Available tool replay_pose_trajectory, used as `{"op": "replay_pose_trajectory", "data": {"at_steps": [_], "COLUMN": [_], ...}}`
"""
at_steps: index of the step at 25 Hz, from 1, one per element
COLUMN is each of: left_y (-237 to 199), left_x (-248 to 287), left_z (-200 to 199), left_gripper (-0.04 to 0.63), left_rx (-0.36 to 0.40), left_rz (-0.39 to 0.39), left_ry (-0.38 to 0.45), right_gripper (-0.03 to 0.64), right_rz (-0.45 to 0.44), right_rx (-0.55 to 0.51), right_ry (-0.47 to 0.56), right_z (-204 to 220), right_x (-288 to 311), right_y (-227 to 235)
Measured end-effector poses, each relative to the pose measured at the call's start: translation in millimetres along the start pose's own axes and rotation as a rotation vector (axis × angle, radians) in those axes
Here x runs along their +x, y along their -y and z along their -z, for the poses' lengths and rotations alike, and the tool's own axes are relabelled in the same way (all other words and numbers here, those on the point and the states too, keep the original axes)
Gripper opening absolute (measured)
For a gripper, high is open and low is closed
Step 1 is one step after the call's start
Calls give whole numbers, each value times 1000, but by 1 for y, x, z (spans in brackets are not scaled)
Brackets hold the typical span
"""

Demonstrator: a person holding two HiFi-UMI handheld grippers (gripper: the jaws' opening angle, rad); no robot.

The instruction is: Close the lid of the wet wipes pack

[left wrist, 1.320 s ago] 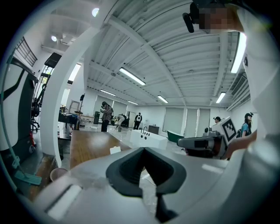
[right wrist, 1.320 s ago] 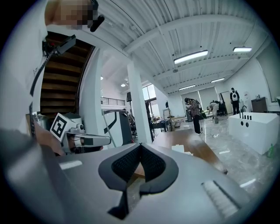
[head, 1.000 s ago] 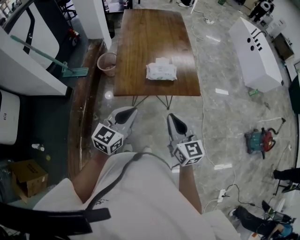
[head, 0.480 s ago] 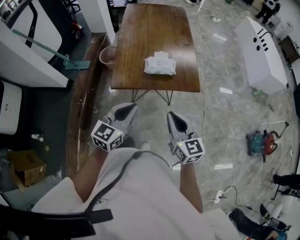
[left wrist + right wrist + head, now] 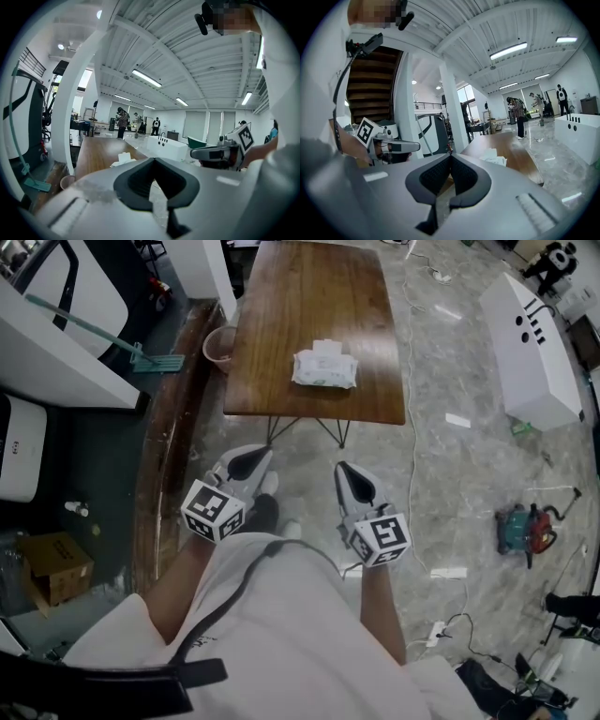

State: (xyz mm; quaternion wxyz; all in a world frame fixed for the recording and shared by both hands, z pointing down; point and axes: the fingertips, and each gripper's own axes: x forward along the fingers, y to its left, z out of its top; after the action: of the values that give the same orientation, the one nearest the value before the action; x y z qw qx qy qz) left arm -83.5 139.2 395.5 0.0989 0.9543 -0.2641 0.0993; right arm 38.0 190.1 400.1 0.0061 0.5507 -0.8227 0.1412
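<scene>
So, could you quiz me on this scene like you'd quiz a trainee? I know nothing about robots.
1. True or false: the wet wipes pack hangs from the left tongs.
2. Relative to the wooden table, the right tongs are: A resting on it; B short of it, shut and empty; C beyond it.
3. Fill in: beside the table's left edge, in the head view, stands a pink ___.
Key: 1 false, it lies on the table; 2 B; 3 bucket.
</scene>
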Motion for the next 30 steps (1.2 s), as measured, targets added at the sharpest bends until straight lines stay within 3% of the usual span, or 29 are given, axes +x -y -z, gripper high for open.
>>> {"op": "replay_pose_trajectory", "data": {"at_steps": [10, 20, 30], "left_y": [-56, -117, -169], "left_x": [39, 96, 132], "left_z": [-10, -44, -51], "left_gripper": [2, 2, 2], "left_rx": [-26, 3, -6], "left_rz": [40, 130, 203], "left_ry": [4, 4, -25], "right_gripper": [9, 9, 9], "right_rz": [24, 73, 136], "right_rx": [-20, -30, -17], "right_ry": [-19, -25, -31], "right_z": [-14, -46, -57], "right_x": [60, 134, 190], "right_y": [21, 52, 74]}}
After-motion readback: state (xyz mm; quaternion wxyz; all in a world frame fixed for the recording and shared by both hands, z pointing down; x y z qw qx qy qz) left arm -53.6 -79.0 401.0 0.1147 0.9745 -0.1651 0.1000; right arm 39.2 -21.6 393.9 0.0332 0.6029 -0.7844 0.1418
